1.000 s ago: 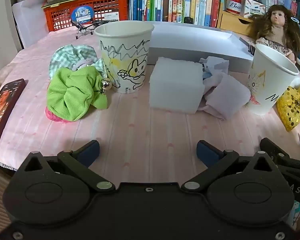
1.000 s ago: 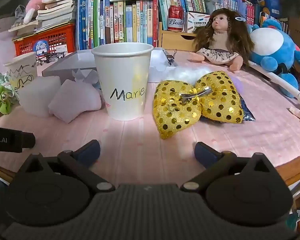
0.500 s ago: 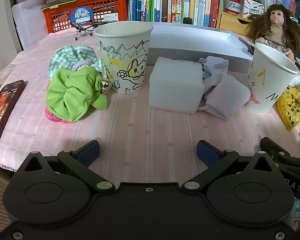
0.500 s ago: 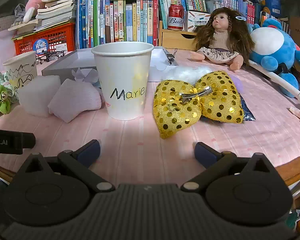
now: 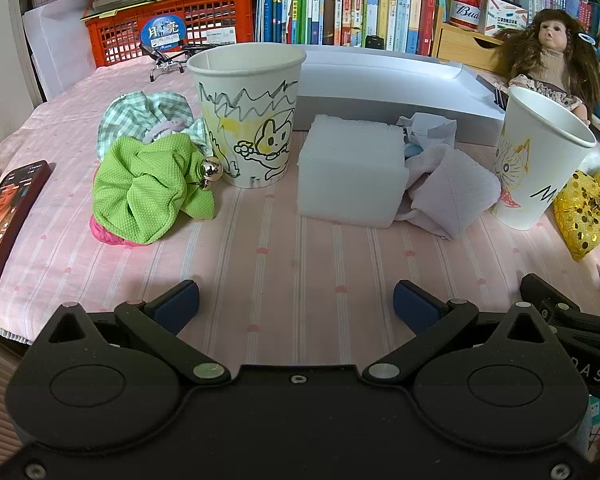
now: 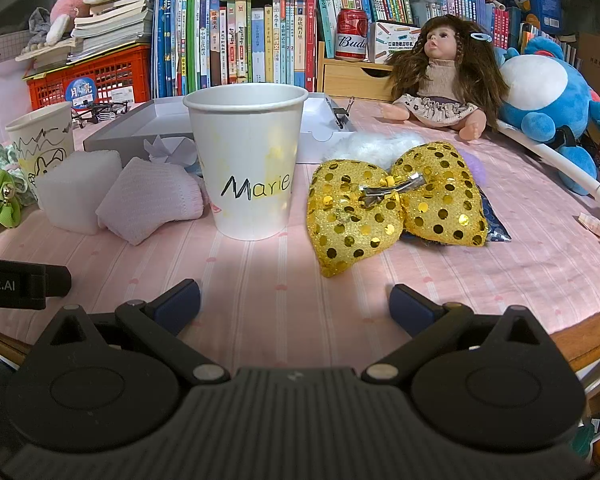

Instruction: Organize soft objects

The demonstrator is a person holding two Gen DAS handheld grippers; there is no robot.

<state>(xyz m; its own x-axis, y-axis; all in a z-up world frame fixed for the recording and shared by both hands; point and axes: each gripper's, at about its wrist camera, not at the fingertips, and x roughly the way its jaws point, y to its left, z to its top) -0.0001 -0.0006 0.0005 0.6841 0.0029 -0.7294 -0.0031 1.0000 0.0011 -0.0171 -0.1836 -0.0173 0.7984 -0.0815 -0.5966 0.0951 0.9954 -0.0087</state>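
Left wrist view showed a pink striped tablecloth [image 5: 292, 256], bare btwn the wide-open left gripper [image 5: 296, 304] & white foam block [image 5: 352, 172]; right gripper [image 6: 294, 300] likewise open; table edge probably close behind.

- A pink striped tablecloth [image 6: 284, 280] is spread over the table.
- Behind it, a row of upright books [image 6: 236, 44] is lined up.
- Left of the books, an orange crate [image 5: 172, 28] is seen.

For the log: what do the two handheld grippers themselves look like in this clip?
Both match: the left gripper and right gripper have matte black bodies with two round housings, black linkage arms on silver pivot pins, and blue fingertip pads. White lettering ending "bot.AI" marks the left gripper's side. No cables or sleeves show.
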